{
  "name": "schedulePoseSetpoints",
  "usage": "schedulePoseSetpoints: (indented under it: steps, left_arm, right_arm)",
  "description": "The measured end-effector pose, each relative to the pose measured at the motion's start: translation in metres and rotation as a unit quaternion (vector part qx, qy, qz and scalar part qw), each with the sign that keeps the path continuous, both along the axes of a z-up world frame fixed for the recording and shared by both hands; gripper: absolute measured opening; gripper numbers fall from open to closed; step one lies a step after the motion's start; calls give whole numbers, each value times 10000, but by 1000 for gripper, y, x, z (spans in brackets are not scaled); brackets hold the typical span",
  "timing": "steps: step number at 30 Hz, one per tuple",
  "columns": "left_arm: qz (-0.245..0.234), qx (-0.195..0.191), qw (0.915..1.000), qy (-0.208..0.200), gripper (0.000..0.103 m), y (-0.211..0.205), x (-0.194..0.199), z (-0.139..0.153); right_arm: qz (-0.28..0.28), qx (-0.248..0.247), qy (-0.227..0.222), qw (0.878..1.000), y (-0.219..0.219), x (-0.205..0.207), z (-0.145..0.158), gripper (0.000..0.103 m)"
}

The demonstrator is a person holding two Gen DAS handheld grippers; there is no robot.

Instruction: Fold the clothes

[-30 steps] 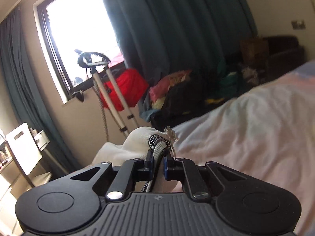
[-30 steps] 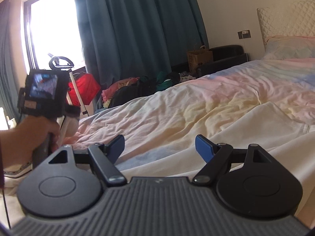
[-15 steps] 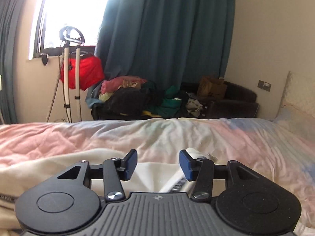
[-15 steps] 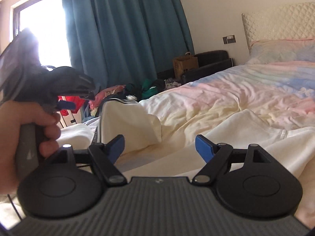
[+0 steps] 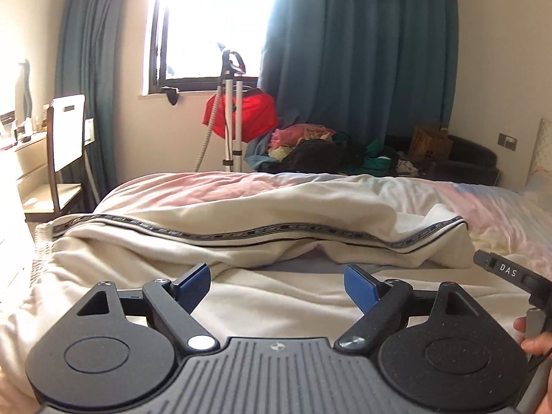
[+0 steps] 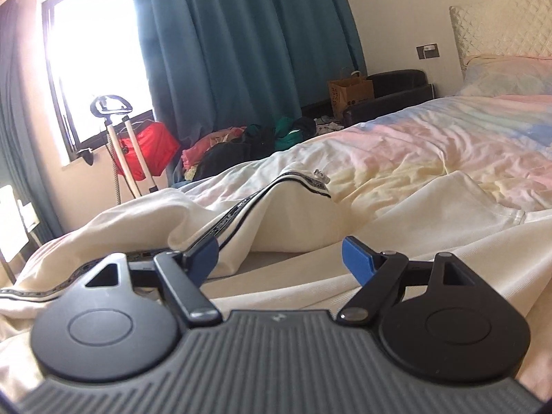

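Observation:
A cream garment (image 5: 276, 241) with a dark patterned trim stripe (image 5: 262, 233) lies folded over on the bed. My left gripper (image 5: 277, 284) hovers just in front of the fold, its jaws opening wide, and nothing is between the blue pads. In the right wrist view the same garment (image 6: 296, 214) rises in a hump, with its trim (image 6: 238, 212) and a zip pull (image 6: 321, 175) at the top. My right gripper (image 6: 279, 258) stands open and empty over the cream cloth. A hand (image 5: 533, 343) on the right gripper's handle shows at the right edge of the left wrist view.
The bed has a pastel pink, yellow and blue cover (image 6: 431, 145), with a pillow (image 6: 510, 76) at its head. Beyond it lie a heap of clothes (image 5: 310, 148), a steamer stand (image 5: 229, 110) with a red garment, a brown paper bag (image 6: 350, 93) and a chair (image 5: 65, 145).
My left gripper was shut on the garment's trimmed edge. It carried the edge across the bed, opened, let go and drew back. The cloth now lies folded over. My right gripper stayed put.

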State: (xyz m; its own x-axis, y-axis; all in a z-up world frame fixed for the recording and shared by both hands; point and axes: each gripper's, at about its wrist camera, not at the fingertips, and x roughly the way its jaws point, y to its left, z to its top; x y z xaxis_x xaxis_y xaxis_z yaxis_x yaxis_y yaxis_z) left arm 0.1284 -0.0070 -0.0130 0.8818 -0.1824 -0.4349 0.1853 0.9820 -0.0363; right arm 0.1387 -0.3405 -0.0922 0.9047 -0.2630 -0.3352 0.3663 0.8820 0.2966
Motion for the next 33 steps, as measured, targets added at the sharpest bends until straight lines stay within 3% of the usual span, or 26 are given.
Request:
schedulePoseSetpoints:
  steps: [3,7,11,14,18,20,23,26,29,31,33]
  left_arm:
    - [218,-70,9991,-347,86,25,-30,-2]
    - [392,-359,9973,-503,86,41,-56,-2]
    - [394,-390,9963,-654,86,39,-70,0]
    - [343,-388,9957,-767,86,40,-74,-3]
    - [358,-434,9957,-737,86,41,-71,-10]
    - [350,-662,9955,-578,86,44,-62,-16]
    - [343,-831,9945,-532,86,45,-54,-24]
    - [334,-818,9947,-534,86,44,-42,-30]
    - [310,-840,9951,-412,86,42,-30,-38]
    - [309,-842,9956,-286,86,42,-24,-45]
    - [319,-852,9956,-208,86,42,-20,-51]
  right_arm:
    - [323,367,245,9985,-1,-4,1,80]
    - [574,1142,340,9912,-9,-22,2,80]
    - [694,1233,305,9895,-4,-39,4,82]
    - [691,936,274,9928,6,-39,8,82]
    - [904,1298,119,9873,6,-29,10,82]
    - [1013,1432,66,9845,4,-15,12,82]
    - [938,1207,69,9882,6,13,21,82]
    - [757,2174,41,9731,-17,56,11,81]
    - [60,3068,323,9512,-42,100,-14,82]
    - [-231,3326,488,9415,-57,128,-31,82]
    - [-439,3362,378,9400,-70,149,-43,82]
